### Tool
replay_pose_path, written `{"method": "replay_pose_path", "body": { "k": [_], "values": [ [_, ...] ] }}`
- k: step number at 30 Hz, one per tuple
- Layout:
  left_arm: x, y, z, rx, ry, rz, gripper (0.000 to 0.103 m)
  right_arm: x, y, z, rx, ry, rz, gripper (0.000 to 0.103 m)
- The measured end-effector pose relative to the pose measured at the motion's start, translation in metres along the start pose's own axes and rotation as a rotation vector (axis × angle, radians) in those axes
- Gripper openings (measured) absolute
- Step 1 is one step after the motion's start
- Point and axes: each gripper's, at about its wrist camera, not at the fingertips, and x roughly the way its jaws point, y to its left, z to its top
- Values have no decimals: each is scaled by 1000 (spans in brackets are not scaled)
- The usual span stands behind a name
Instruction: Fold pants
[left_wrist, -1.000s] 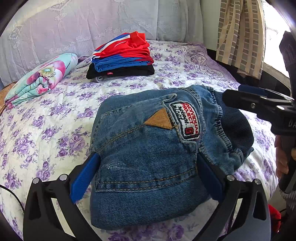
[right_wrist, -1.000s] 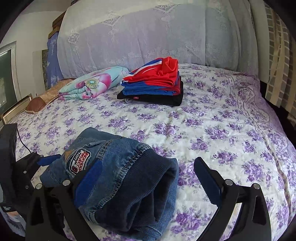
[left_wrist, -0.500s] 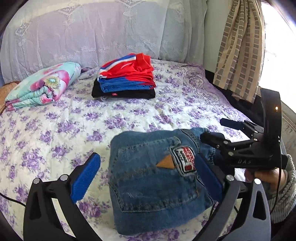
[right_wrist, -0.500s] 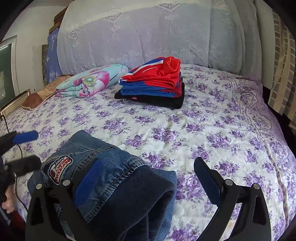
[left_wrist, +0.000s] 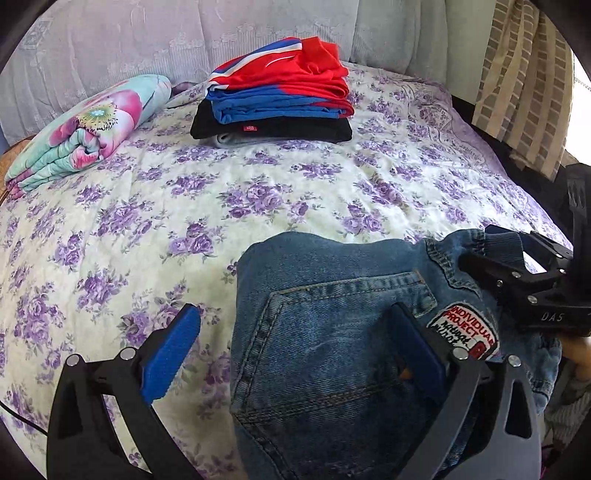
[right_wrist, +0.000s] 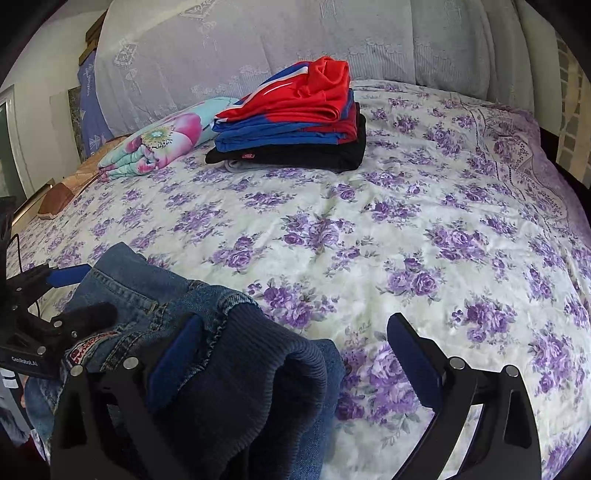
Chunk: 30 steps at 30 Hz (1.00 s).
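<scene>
The folded blue denim pants (left_wrist: 332, 332) lie at the near edge of the bed, back pocket and a red-white patch (left_wrist: 465, 332) facing up. My left gripper (left_wrist: 291, 350) is open; its right finger rests over the pocket and its left finger over the bedspread. In the right wrist view the pants (right_wrist: 140, 288) show their navy ribbed waistband (right_wrist: 255, 376), bunched between the open fingers of my right gripper (right_wrist: 295, 358). The right gripper (left_wrist: 484, 249) reaches in at the waistband end, while the left gripper (right_wrist: 77, 295) sits at the other end.
A stack of folded red, blue and black clothes (left_wrist: 277, 96) sits at the back of the floral bedspread (left_wrist: 221, 192). A rolled flowered blanket (left_wrist: 85, 129) lies at the back left. A checked curtain (left_wrist: 524, 81) hangs on the right.
The left gripper pulled back from the pants, then came close again further left, so they now sit lower right in its view. The right gripper has closed in on the waistband. Both stayed open.
</scene>
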Motion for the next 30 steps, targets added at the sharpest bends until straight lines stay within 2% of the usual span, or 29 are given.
{"method": "replay_pose_path", "body": {
  "k": [4, 7, 10, 12, 14, 15, 17, 18, 20, 22, 25, 27, 30],
  "values": [
    [-12, 9, 0, -38, 1, -56, 99, -22, -2, -3, 36, -39, 13, 99],
    [-41, 18, -5, -39, -52, -25, 99, -67, 7, -11, 10, -133, 0, 99],
    [-64, 30, -14, -28, -73, 8, 99, -104, 30, -25, -71, -170, 49, 99],
    [-70, 38, -25, -38, -62, 28, 99, -116, 52, -37, -150, -157, 67, 99],
    [-73, 41, -37, -39, -46, 11, 99, -118, 78, -50, -241, -132, 82, 99],
    [-74, 39, -44, -26, -41, 5, 98, -114, 90, -55, -288, -113, 70, 99],
    [-75, 35, -58, 6, -57, 37, 98, -92, 105, -68, -385, -28, -12, 99],
    [-73, 34, -62, 4, -53, 38, 98, -79, 107, -75, -431, 17, -59, 100],
    [-68, 39, -68, -44, -32, 10, 99, -64, 110, -92, -541, 46, -196, 100],
    [-67, 41, -72, -78, -39, 7, 99, -67, 99, -91, -487, 50, -160, 99],
    [-78, 38, -74, -60, -84, 39, 98, -92, 92, -82, -418, 18, -75, 99],
    [-90, 38, -72, -72, -106, 5, 98, -113, 91, -77, -375, -19, 16, 99],
    [-106, 23, -69, -32, -142, -51, 98, -130, 90, -60, -339, -84, 74, 99]
  ]
}}
